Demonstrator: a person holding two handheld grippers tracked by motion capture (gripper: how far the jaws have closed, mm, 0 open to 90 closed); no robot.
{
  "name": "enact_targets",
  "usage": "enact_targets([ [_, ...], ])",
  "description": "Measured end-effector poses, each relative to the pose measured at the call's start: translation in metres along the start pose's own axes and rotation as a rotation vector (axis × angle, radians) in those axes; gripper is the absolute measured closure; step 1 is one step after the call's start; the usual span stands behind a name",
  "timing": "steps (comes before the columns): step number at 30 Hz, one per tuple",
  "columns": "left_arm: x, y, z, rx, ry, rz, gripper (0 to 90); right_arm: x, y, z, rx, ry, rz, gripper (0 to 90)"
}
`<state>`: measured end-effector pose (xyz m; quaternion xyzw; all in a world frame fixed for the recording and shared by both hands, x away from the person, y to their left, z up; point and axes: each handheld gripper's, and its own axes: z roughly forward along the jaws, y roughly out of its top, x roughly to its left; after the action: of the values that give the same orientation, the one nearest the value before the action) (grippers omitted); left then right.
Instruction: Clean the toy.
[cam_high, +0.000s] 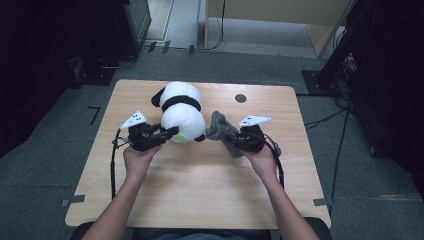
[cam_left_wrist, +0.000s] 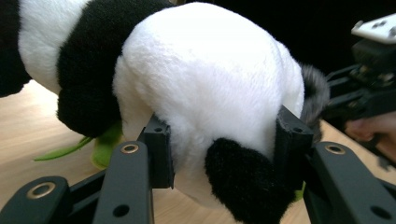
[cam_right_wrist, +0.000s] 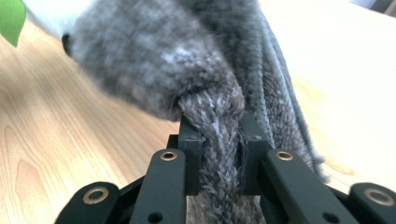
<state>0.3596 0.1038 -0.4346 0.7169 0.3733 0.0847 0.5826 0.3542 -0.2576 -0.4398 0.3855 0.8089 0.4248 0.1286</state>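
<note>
Two grippers work over a wooden table (cam_high: 200, 190). The left gripper (cam_high: 167, 134) has its jaws clamped on the white lower body of a plush panda (cam_high: 181, 111), pads pressed into the fur on either side of a black foot (cam_left_wrist: 243, 182). The panda lies near the far middle of the table, a green leaf (cam_high: 181, 140) at its front. Just to its right, the right gripper (cam_high: 235, 141) pinches a fold of a grey knitted cloth (cam_high: 220, 129) tightly between its jaws, the cloth bunched up close beside the panda
</note>
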Motion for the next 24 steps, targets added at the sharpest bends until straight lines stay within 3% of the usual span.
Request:
enact_targets([
  [13,0.019,0.000,0.000,0.047,0.047,0.037,51.2,-0.027,-0.007,-0.024,-0.042,-0.065,0.088,76.6],
  [24,0.048,-0.001,-0.009,0.062,0.054,-0.017,51.0,-0.049,-0.016,-0.036,-0.052,-0.111,0.150,76.6],
])
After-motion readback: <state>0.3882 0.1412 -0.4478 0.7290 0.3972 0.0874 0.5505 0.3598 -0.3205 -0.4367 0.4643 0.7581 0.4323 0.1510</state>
